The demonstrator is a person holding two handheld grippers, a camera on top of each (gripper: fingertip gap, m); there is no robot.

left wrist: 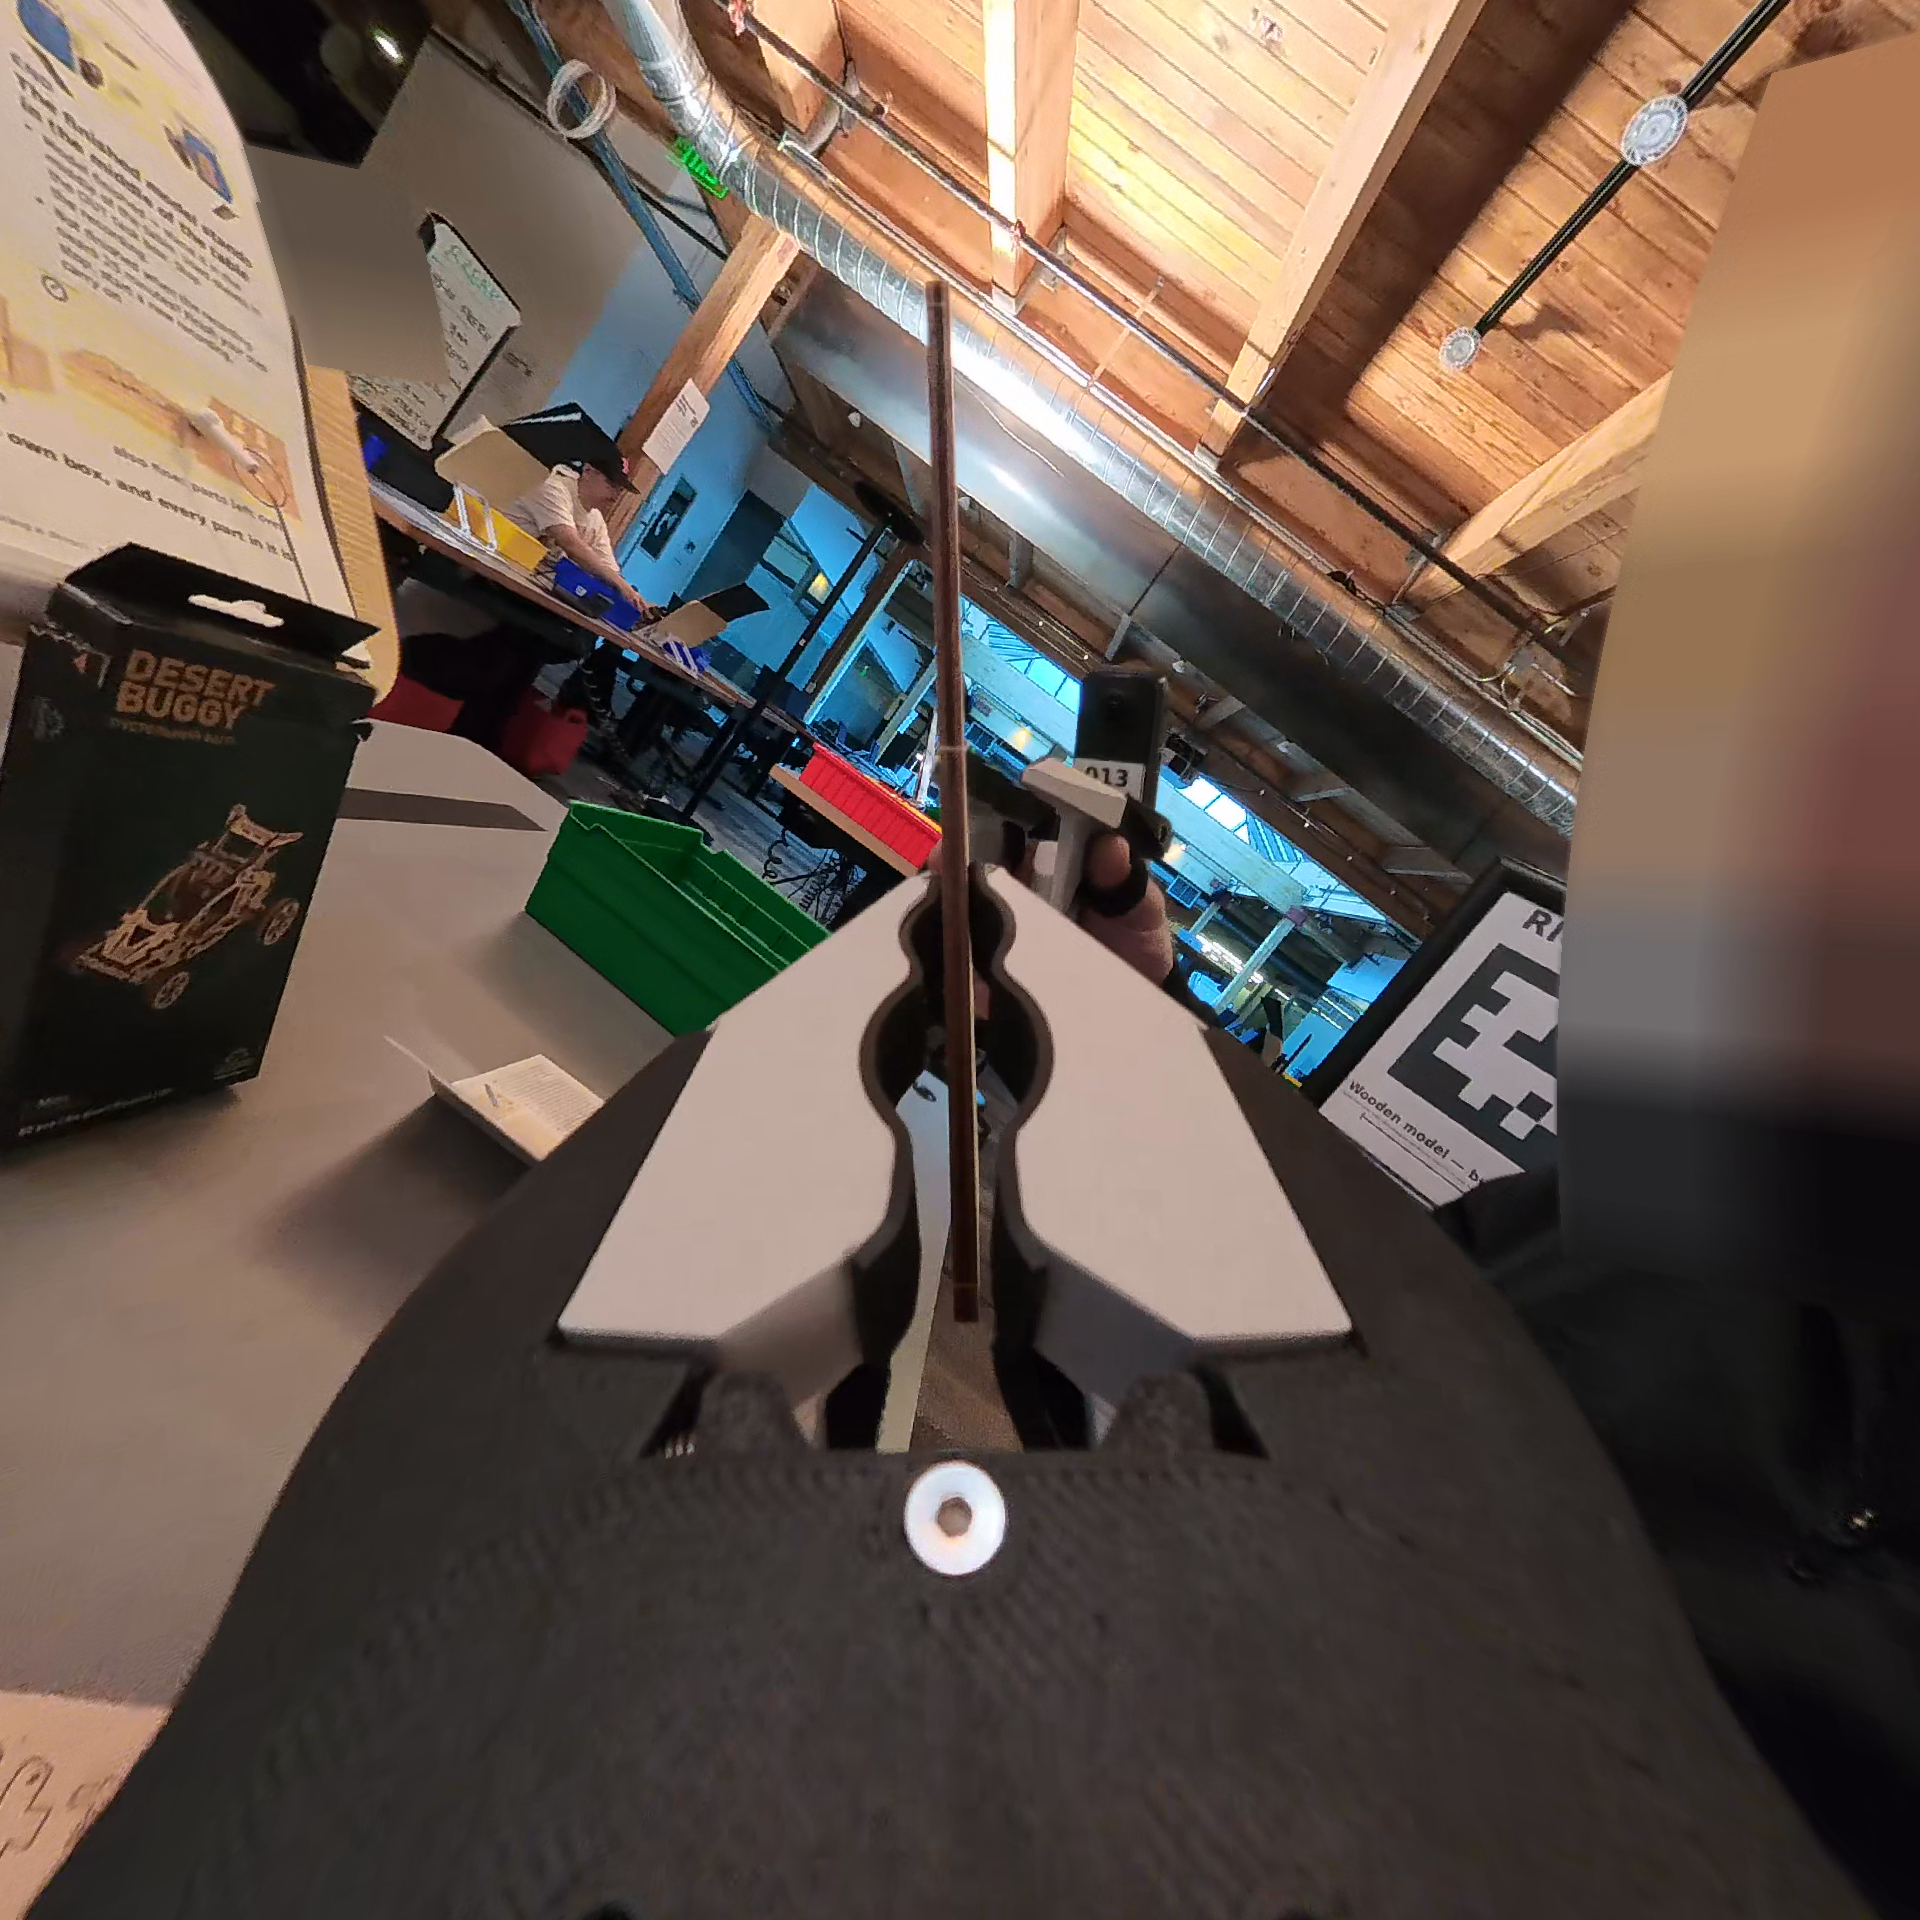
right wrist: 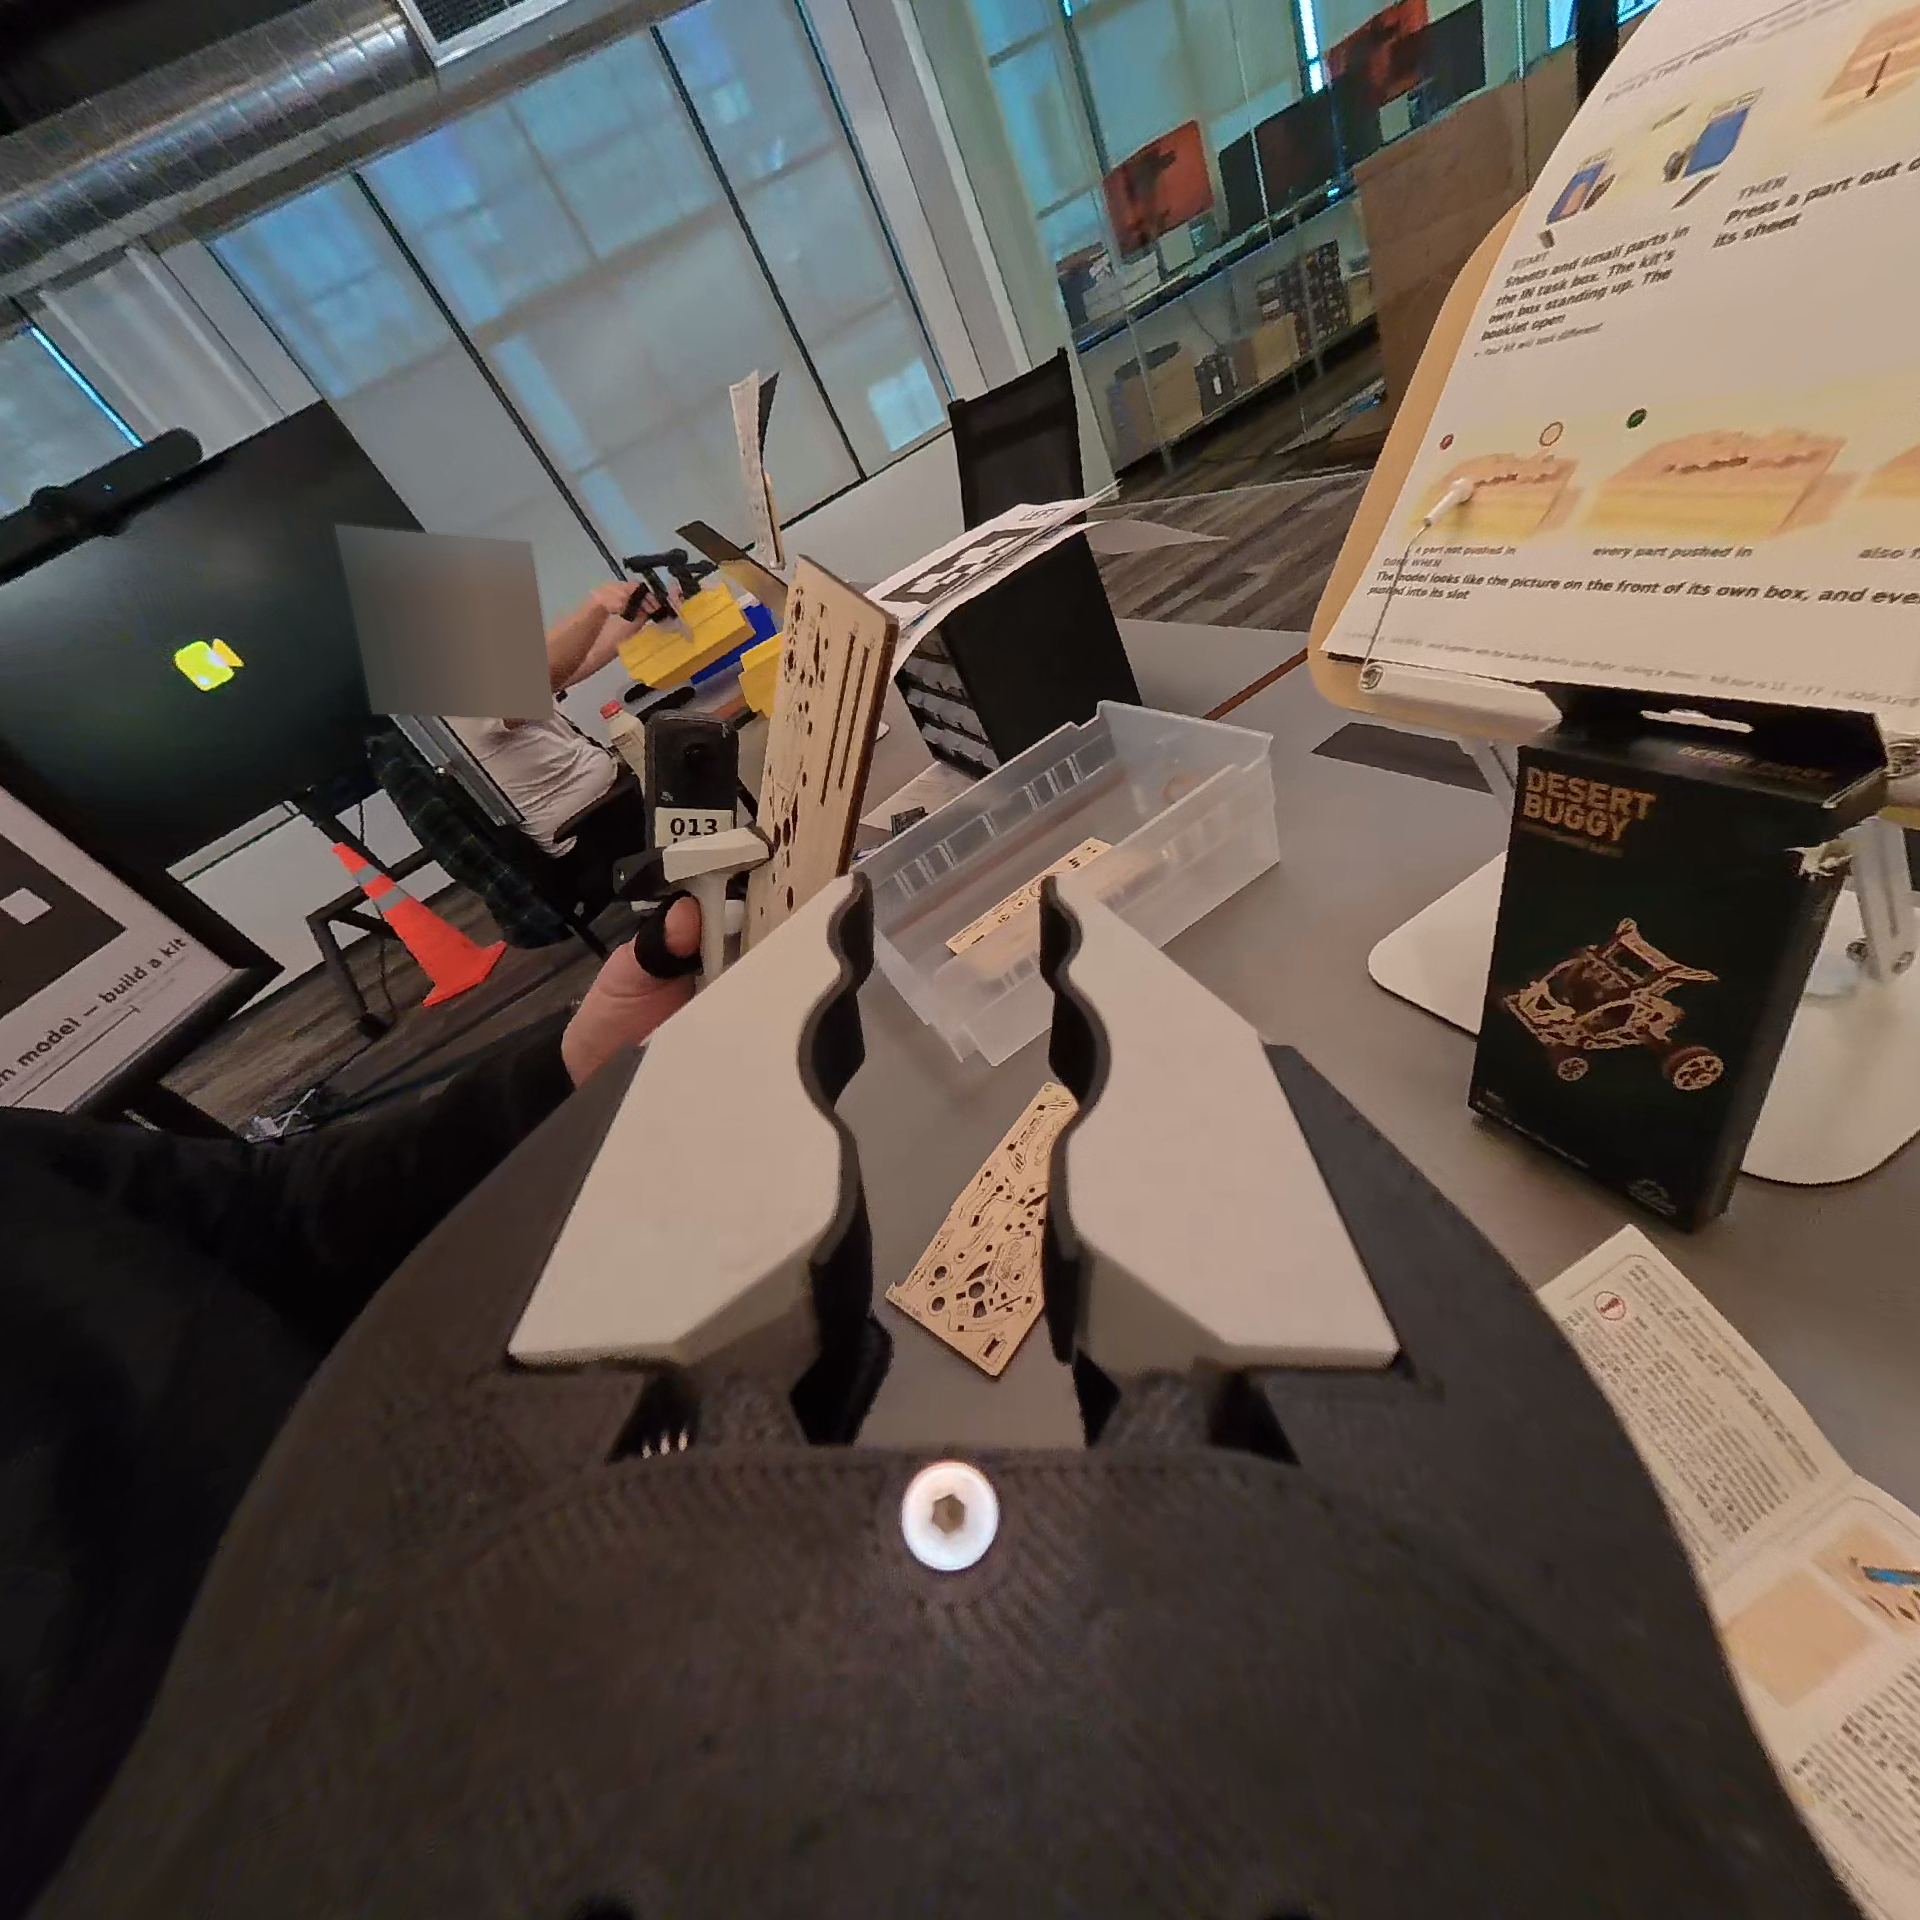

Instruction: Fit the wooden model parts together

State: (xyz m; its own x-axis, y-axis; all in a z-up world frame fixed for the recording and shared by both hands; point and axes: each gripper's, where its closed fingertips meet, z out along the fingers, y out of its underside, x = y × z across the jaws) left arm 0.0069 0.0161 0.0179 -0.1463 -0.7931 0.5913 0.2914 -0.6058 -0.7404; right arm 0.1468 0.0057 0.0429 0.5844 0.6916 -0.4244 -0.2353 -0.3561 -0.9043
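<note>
Fingers [left wrist: 1039,997] of the left gripper [left wrist: 954,883] are clamped on an upright wooden sheet [left wrist: 948,623].
Right gripper [right wrist: 951,899] is held apart, bare, above another wooden sheet [right wrist: 992,1236] on the table [right wrist: 1351,831].

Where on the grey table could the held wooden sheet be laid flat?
Bare grey table lies between the clear plastic bin and the dark model box. Nearer, it is crowded: a flat wooden parts sheet and a printed leaflet.

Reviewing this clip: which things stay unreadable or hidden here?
- Held wooden sheet: left wrist view shows only its edge.
- Flat wooden sheet: right wrist view, partly behind a finger.
- Clear bin: contents blurred by its frosted walls.
- Booklet: cut off by the edge.
</note>
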